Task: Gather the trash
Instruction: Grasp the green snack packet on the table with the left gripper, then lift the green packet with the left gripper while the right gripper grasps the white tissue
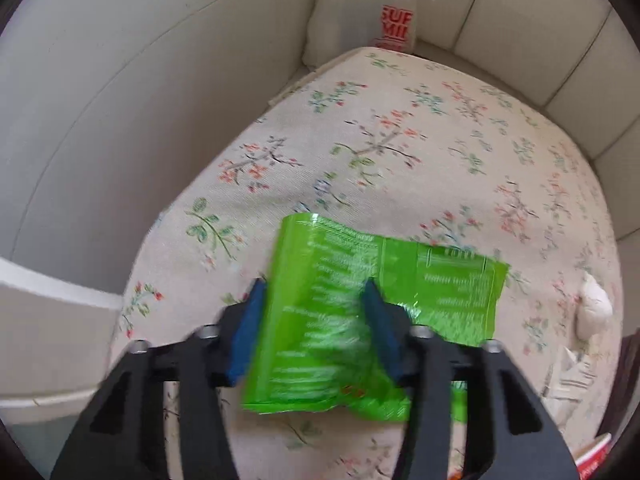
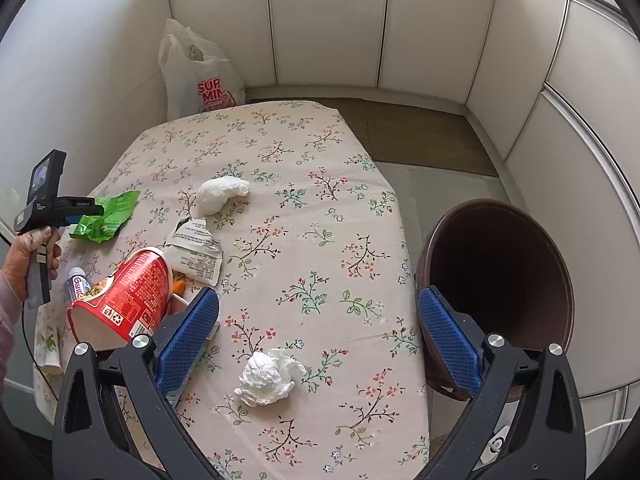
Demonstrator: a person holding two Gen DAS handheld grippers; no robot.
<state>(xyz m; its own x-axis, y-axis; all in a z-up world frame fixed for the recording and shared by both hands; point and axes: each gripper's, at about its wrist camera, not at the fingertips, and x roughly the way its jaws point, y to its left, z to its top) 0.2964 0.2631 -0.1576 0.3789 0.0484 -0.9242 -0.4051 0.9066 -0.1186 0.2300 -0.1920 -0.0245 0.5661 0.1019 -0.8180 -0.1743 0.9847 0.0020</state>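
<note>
Table with floral cloth: trash mostly uncollected. Brown bin beside right edge looks empty. Red noodle cup on its side near left edge. Torn paper packet beside cup. Two tissue wads: centre, near edge.

Left gripper pinching green wrapper at left edge, first pickup by look of it. Right gripper spread wide, empty, over near edge.
</note>
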